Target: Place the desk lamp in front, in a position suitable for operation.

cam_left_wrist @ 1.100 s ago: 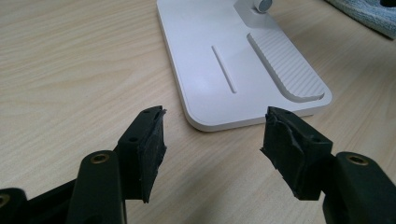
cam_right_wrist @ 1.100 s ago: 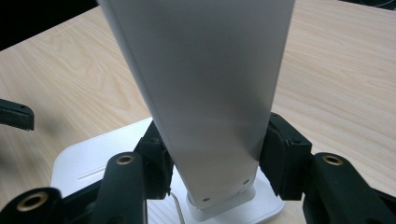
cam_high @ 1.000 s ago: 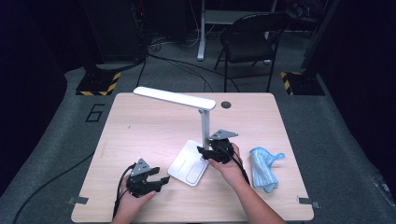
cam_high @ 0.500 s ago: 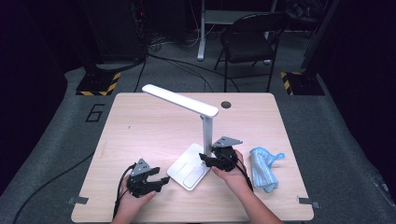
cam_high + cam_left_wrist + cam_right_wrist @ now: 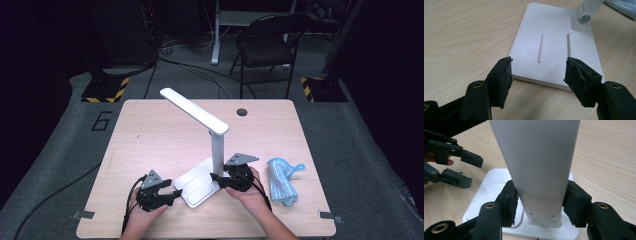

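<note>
A white desk lamp stands on the wooden table, with a flat base, an upright post and a long head slanting up to the far left. My right gripper is shut on the post just above the base, a pad pressed on each side. Left of the base, my left gripper is open. In the left gripper view its jaws stand apart before the near edge of the base, not touching it. The right gripper view also shows the left gripper.
A folded blue cloth lies on the table right of my right hand; its edge also peeks into the left gripper view. A round cable hole sits near the far edge. A folding chair stands beyond the table.
My right gripper has drawn back toward the table's near edge with the lamp post in it, and the lamp has turned, its head now pointing more to the far side. The left gripper has stayed put.
</note>
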Motion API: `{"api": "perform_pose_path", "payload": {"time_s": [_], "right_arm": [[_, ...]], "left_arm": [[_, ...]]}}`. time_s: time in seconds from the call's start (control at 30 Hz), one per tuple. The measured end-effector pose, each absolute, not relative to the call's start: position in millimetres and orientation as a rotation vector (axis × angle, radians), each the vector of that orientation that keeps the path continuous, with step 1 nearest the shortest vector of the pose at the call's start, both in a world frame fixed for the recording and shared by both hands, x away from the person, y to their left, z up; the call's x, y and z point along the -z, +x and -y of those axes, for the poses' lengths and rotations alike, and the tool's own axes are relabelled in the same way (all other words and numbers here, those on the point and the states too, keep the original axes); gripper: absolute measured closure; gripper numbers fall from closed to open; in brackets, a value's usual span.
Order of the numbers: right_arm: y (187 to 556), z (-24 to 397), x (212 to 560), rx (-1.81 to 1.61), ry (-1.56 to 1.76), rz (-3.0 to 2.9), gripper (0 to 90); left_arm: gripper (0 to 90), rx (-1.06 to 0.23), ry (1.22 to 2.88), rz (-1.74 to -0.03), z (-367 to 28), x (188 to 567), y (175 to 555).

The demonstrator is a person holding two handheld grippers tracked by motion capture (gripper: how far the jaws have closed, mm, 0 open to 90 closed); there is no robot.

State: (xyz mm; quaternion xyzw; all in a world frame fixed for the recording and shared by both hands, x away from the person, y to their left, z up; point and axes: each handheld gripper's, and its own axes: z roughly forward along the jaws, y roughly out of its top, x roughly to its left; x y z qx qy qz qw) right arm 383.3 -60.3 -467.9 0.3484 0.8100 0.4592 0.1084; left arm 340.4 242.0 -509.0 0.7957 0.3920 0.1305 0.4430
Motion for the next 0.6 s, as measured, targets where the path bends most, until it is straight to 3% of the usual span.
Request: {"api": "perform_pose_path", "payload": {"time_s": [0.6], "right_arm": [[387.6,56.6,468.3,-1.312,0.976,-2.332,51.5]], "left_arm": [[38.1,-0.318,1.98,-0.971,-243.7,508.2,340.1]]}}
